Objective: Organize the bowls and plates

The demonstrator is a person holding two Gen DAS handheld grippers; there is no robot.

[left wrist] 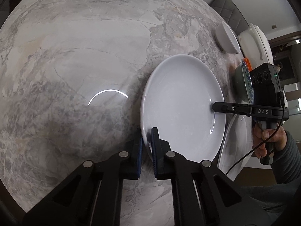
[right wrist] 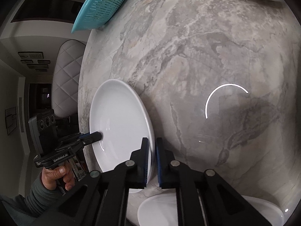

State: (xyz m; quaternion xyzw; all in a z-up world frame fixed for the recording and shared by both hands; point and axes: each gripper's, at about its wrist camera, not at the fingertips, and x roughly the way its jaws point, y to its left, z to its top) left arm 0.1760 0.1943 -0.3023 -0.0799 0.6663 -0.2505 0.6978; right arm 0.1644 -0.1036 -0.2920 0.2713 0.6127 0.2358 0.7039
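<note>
Left tool (left wrist: 146, 137) and right tool (right wrist: 151, 146) each clench opposite rims of the white plate (left wrist: 184, 103) between them on the worktop (left wrist: 75, 56). Grasp step done; next likely a level, synchronized lift toward the other dishes.

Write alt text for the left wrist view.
Both tongs clamp opposite rims of a white plate on a marble table: the left tongs at its near edge, the right tongs from the right. Bowls sit behind.
</note>
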